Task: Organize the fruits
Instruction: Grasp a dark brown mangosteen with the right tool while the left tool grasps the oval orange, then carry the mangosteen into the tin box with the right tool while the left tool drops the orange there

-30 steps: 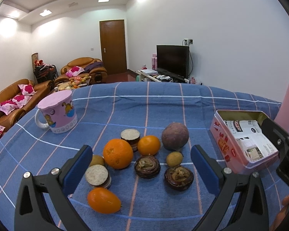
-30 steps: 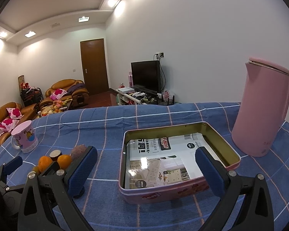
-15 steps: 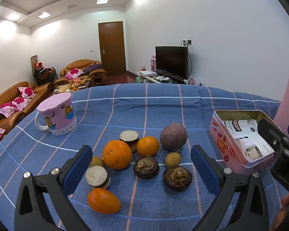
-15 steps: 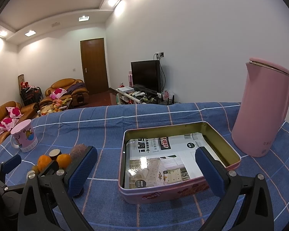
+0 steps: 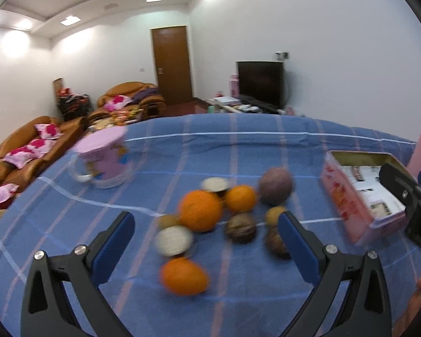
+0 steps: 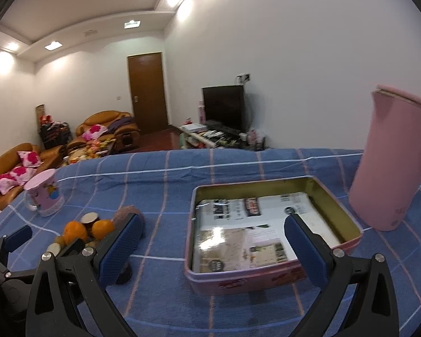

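A cluster of fruit lies on the blue checked cloth: a big orange [image 5: 200,210], a smaller orange [image 5: 240,198], an oval orange fruit [image 5: 183,275], a purple round fruit [image 5: 275,185], dark halved fruits [image 5: 240,227] and white-faced cut pieces [image 5: 173,240]. My left gripper [image 5: 206,245] hovers open over the near side of the cluster, holding nothing. The pink tin [image 6: 269,234], lined with printed paper, stands to the right. My right gripper [image 6: 212,245] is open just in front of the tin, empty. The fruit cluster [image 6: 89,229] shows at its left.
A pink mug [image 5: 103,158] stands at the cloth's left, seen too in the right wrist view [image 6: 43,196]. A tall pink kettle [image 6: 390,163] stands right of the tin. Sofas and a TV lie beyond the table's far edge.
The left gripper has swung left and nearer the fruit, so the cluster sits right of centre and blurred. The right gripper has shifted right and closer to the tin.
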`<move>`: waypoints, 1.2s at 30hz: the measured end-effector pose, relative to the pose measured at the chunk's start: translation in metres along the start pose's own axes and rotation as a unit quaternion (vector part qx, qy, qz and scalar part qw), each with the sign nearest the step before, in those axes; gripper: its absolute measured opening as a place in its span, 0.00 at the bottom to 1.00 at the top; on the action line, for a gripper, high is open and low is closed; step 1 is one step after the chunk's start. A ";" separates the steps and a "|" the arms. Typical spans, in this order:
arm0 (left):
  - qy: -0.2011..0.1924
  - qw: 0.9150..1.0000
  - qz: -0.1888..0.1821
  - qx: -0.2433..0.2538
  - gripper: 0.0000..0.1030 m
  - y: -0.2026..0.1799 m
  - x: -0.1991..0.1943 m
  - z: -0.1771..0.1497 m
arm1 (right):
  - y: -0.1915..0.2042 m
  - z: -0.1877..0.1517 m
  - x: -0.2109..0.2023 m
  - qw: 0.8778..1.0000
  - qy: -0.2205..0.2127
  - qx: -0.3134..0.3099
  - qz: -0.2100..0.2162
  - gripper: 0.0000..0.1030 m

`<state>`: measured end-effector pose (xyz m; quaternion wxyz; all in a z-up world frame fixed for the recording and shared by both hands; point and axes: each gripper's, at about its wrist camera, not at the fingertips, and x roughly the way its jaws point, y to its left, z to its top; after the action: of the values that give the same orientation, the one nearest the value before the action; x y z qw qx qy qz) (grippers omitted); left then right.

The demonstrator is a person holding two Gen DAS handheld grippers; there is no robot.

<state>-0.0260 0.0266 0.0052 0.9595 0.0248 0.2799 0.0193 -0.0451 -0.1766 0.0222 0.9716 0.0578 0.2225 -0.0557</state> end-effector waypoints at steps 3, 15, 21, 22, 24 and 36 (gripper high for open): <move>-0.003 1.000 0.002 -0.017 1.00 0.026 -0.016 -0.008 | 0.006 -0.002 0.006 0.999 0.020 -0.007 0.041 0.71; 0.085 0.996 -0.005 -0.038 1.00 0.082 -0.005 -0.033 | 0.096 -0.029 0.040 0.966 0.132 -0.159 0.155 0.55; 0.095 0.994 -0.052 -0.022 1.00 0.055 0.007 -0.026 | 0.099 -0.037 0.065 0.960 0.186 -0.162 0.130 0.55; 0.097 0.994 -0.053 -0.019 1.00 0.050 0.009 -0.024 | 0.099 -0.040 0.069 0.957 0.199 -0.162 0.132 0.55; 0.106 0.993 -0.048 -0.015 0.95 0.041 0.014 -0.020 | 0.097 -0.042 0.076 0.950 0.223 -0.157 0.152 0.46; 0.159 0.985 -0.066 -0.027 0.43 0.022 0.045 -0.024 | 0.060 -0.018 0.048 0.959 0.184 -0.093 0.192 0.40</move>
<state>-0.0017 0.0520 -0.0375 0.9024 -0.0232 0.4291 -0.0327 -0.0017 -0.1185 -0.0099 0.9073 0.0177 0.3867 0.1643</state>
